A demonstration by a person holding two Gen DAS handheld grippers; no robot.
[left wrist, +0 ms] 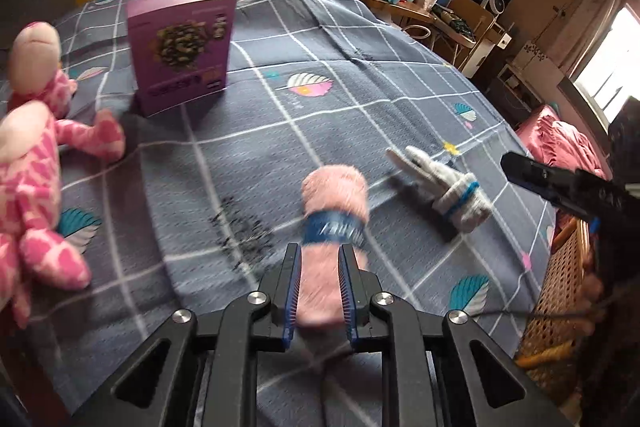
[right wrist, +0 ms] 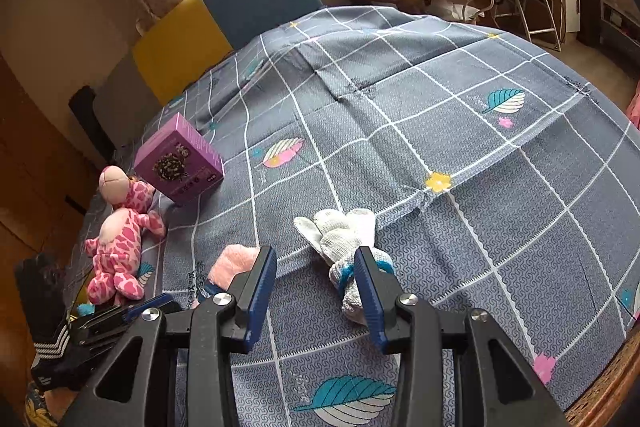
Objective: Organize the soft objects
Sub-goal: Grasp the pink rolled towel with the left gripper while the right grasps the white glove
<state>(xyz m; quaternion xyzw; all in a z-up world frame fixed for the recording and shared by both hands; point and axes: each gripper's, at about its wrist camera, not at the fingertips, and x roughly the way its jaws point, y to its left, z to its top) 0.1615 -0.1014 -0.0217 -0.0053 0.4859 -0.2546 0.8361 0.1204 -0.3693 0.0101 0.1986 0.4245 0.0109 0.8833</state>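
Grey checked bedsheet with leaf prints (left wrist: pixel 360 75) covers the bed and carries everything. Largest on it is the pink-and-white spotted plush toy (left wrist: pixel 36 163), lying at the far left edge, with the purple cardboard box (left wrist: pixel 182 51) standing upright just beyond it. Smaller things sit nearer the middle: the rolled pink fluffy towel with a blue paper band (left wrist: pixel 334 203) and, to its right, the white knitted work gloves bundled with a blue cuff (left wrist: pixel 444 187).

Closed on the near end of the pink roll, the left hand-held gripper (left wrist: pixel 320 291) has both blue pads pressing into the fluff, the banded end sticking out ahead of the fingers. The picture is smeared with motion, so the roll seems to be in carry. The grip looks short and off-centre; a soft roll held this way may sag or slip, so I would keep the pads squeezed, carry it low over the sheet, and set it down next to the plush toy rather than drop it.

Over the gloves, the right hand-held gripper (right wrist: pixel 316 291) stands with its jaws apart, holding nothing. The glove bundle (right wrist: pixel 348 247) lies partly behind the right finger, its cuff just inside the gap, fingers pointing away; I cannot tell whether the pad touches it.
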